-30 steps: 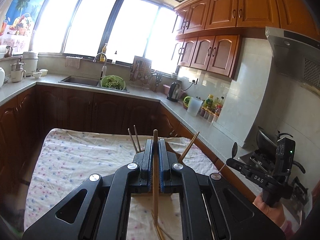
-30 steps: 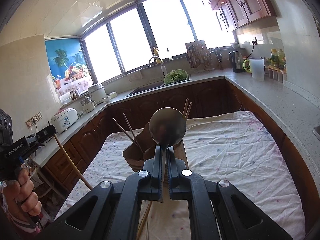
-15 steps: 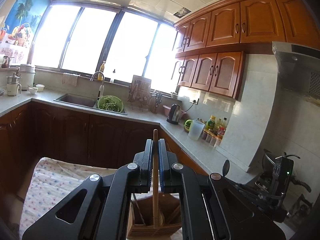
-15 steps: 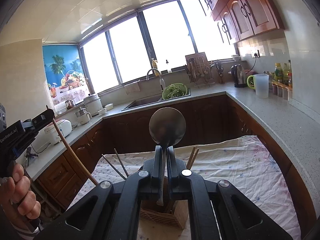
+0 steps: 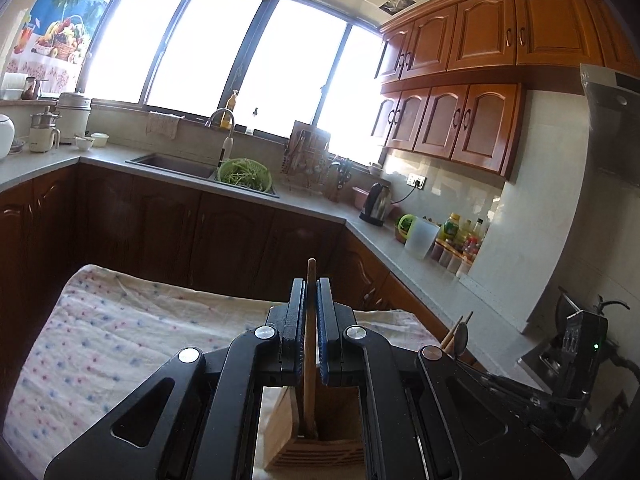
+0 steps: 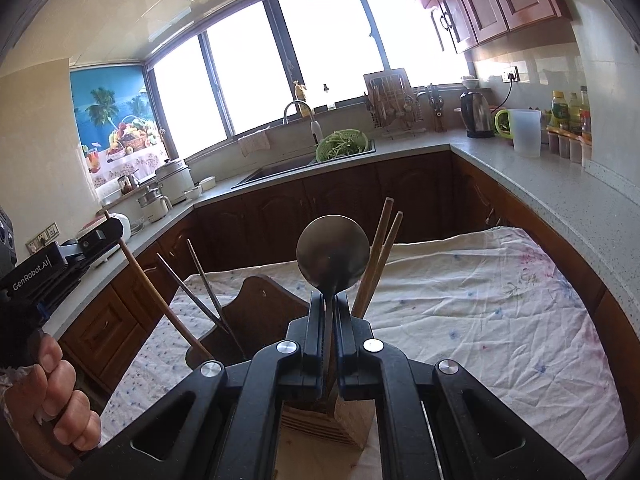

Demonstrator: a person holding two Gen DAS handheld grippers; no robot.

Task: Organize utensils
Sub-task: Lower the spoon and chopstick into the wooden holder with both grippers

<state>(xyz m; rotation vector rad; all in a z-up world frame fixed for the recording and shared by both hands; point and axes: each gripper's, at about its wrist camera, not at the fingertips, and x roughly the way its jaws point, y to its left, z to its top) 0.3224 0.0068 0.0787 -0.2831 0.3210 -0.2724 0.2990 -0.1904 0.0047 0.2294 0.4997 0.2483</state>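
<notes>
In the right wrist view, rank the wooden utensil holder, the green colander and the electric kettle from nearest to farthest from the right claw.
1. Wooden utensil holder: directly under and just beyond the right claw, on the cloth.
2. Green colander: across the room at the sink, centre.
3. Electric kettle: in the far right corner of the counter, a little farther than the colander, though that call is close.

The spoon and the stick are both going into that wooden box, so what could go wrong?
The spoon and wooden stick enter one wooden holder together, so they might bump. Chopsticks already lean inside, and the spoon could knock them. Pushing sideways might tip the holder on the soft cloth.
</notes>
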